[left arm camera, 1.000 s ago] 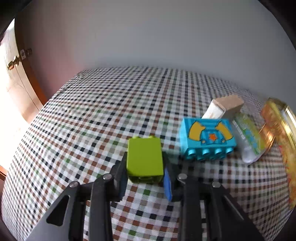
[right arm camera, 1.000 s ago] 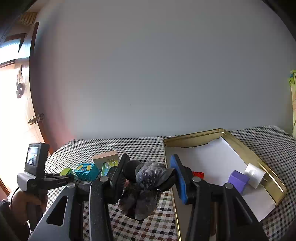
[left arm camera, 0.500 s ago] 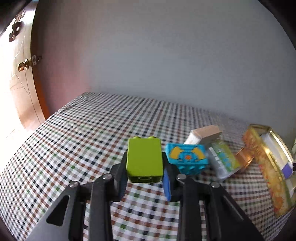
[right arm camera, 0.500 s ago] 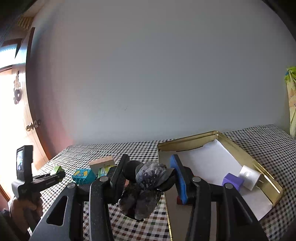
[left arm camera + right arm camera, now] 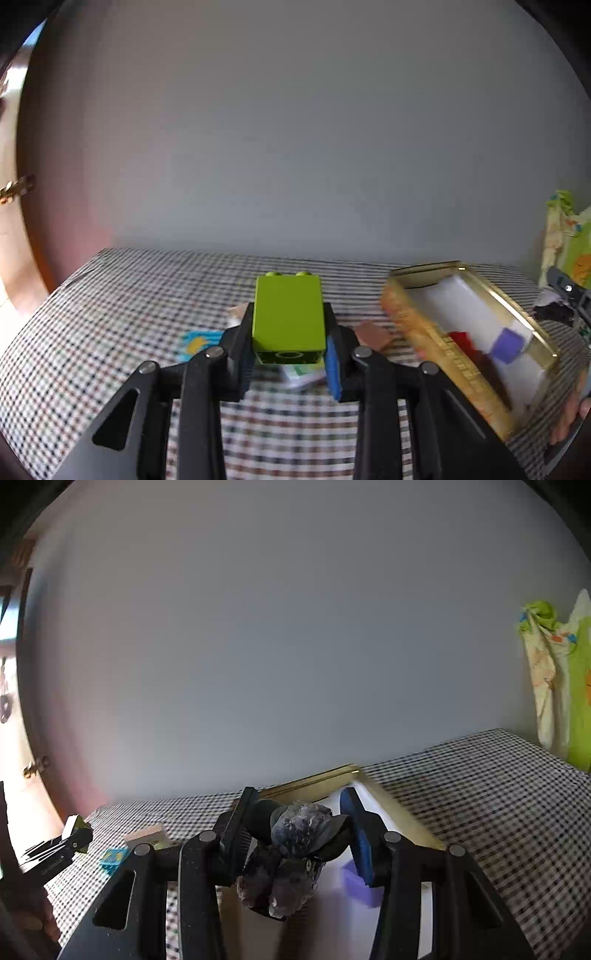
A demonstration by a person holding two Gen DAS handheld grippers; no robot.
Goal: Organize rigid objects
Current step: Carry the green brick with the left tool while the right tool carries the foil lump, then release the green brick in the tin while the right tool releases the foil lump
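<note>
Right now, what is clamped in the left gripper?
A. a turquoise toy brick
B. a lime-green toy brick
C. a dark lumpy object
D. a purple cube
B: in the left wrist view the lime-green toy brick sits clamped in the left gripper, lifted clear of the checkered tablecloth.
</note>
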